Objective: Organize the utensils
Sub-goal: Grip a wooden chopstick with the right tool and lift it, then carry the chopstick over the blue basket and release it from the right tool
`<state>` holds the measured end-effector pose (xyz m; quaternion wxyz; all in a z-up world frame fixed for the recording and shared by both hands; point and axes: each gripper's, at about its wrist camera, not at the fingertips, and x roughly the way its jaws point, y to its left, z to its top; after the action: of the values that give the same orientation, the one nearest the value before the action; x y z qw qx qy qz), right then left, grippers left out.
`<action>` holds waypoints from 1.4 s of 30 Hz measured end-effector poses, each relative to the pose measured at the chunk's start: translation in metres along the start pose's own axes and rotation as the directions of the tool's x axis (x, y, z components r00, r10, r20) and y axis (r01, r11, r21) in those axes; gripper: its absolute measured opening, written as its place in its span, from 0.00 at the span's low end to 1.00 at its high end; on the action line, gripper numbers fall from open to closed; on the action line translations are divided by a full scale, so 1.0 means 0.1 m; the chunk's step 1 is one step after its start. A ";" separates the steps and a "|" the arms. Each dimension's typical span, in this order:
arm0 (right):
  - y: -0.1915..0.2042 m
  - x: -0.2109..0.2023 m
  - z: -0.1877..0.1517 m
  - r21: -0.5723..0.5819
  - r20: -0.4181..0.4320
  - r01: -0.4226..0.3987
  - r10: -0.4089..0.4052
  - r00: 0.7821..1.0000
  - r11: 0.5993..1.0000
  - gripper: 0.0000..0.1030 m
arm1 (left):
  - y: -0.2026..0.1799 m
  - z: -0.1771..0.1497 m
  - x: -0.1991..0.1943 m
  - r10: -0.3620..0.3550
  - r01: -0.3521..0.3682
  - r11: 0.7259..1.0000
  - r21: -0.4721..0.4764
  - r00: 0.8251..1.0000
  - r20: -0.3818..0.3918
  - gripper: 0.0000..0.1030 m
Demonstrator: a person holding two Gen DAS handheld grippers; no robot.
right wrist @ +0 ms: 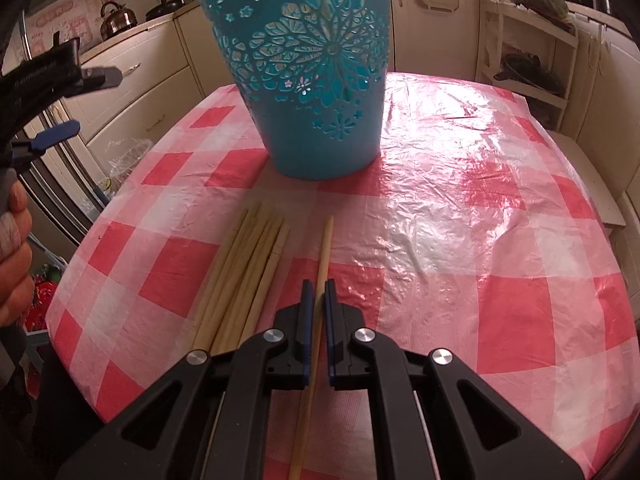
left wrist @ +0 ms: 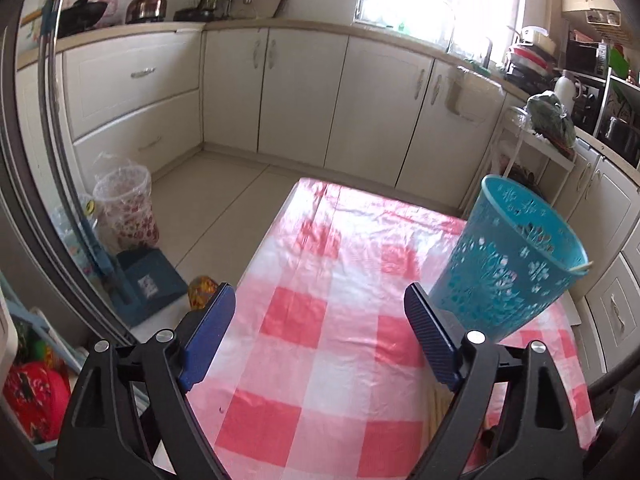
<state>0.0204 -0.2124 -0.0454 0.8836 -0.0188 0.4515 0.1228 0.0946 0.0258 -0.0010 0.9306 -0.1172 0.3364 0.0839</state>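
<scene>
A teal cut-out basket (right wrist: 316,80) stands upright on the red-and-white checked tablecloth (right wrist: 480,240). In front of it lies a bundle of several pale wooden chopsticks (right wrist: 248,272). My right gripper (right wrist: 319,284) is shut on a single chopstick (right wrist: 325,248) that lies just right of the bundle and points toward the basket. My left gripper (left wrist: 320,292) is open above the table's left part with nothing between its fingers; the basket (left wrist: 508,256) is to its right. A thin stick end (left wrist: 582,268) pokes over the basket's rim. In the right wrist view the left gripper (right wrist: 86,102) hovers at the far left, held by a hand (right wrist: 12,248).
Cream kitchen cabinets (left wrist: 300,92) run behind the table. On the floor to the left stand a bin with a floral bag (left wrist: 128,208) and a blue dustpan (left wrist: 148,284). A white shelf rack (right wrist: 528,60) stands beyond the table's far right corner.
</scene>
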 end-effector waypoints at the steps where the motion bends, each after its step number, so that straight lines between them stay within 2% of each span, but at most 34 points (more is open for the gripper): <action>1: 0.04 0.01 0.00 -0.026 0.003 0.025 -0.024 1.000 0.999 0.06 | 0.04 -0.07 0.04 0.000 0.000 1.000 -0.002 1.000 -0.017 0.80; 3: 0.12 0.02 0.00 -0.085 0.016 0.071 -0.070 0.997 0.994 0.06 | 0.08 -0.18 0.09 0.002 -0.002 1.000 0.012 0.999 -0.041 0.80; 5: 0.13 0.02 0.01 -0.099 0.013 0.078 -0.077 0.997 0.992 0.06 | 0.09 -0.26 0.14 -0.002 0.004 1.000 0.024 0.998 -0.062 0.80; 9: -0.12 -0.07 0.01 0.042 -0.015 -0.025 0.026 1.000 0.999 0.05 | 0.09 -0.36 0.17 -0.009 0.012 1.000 0.024 0.996 -0.091 0.80; 12: -0.30 -0.33 -0.02 0.161 0.039 -0.169 0.165 0.986 0.972 0.05 | 0.09 -0.41 0.18 -0.012 0.014 1.000 0.024 0.995 -0.103 0.80; 15: -0.38 -0.76 0.06 0.206 0.163 -0.324 0.295 0.942 0.923 0.05 | 0.15 -0.48 0.23 -0.003 0.006 1.000 0.019 0.992 -0.123 0.80; 19: -0.40 -1.35 0.48 0.159 0.364 -0.465 0.385 0.848 0.871 0.05 | 0.22 -0.57 0.32 0.004 -0.004 1.000 -0.001 0.989 -0.150 0.80; 22: -0.38 -1.59 0.94 0.114 0.498 -0.485 0.372 0.783 0.867 0.05 | 0.23 -0.58 0.35 0.003 -0.004 1.000 -0.004 0.989 -0.150 0.80; 24: -0.35 -1.57 1.27 0.097 0.555 -0.471 0.345 0.757 0.876 0.05 | 0.23 -0.58 0.36 0.002 -0.002 1.000 0.000 0.988 -0.153 0.80; 25: -0.34 -1.52 1.42 0.097 0.574 -0.459 0.327 0.751 0.883 0.05 | 0.23 -0.57 0.38 -0.001 0.000 1.000 -0.004 0.987 -0.160 0.80; 27: -0.33 -1.36 1.69 0.113 0.588 -0.426 0.286 0.757 0.897 0.05 | 0.26 -0.58 0.39 -0.008 0.005 1.000 -0.020 0.985 -0.171 0.80; 30: -0.33 -1.04 2.02 0.170 0.583 -0.339 0.182 0.792 0.925 0.05 | 0.30 -0.58 0.41 -0.022 0.014 0.999 -0.047 0.983 -0.180 0.80; 32: -0.37 -0.88 2.14 0.226 0.570 -0.305 0.128 0.812 0.925 0.05 | 0.31 -0.59 0.42 -0.027 0.017 0.998 -0.054 0.983 -0.184 0.80; 36: -0.40 -0.65 2.18 0.272 0.523 -0.247 0.073 0.849 0.930 0.05 | 0.28 -0.59 0.43 -0.028 0.020 0.999 -0.047 0.982 -0.185 0.80; 42: -0.34 -0.50 2.07 0.231 0.464 -0.142 0.019 0.885 0.963 0.07 | 0.29 -0.59 0.43 -0.031 0.022 0.998 -0.051 0.982 -0.186 0.80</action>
<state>0.1643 -0.2252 0.1144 0.9539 0.1448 0.2430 0.1006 0.0849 0.0412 -0.0775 0.8928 -0.1515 0.4186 0.0684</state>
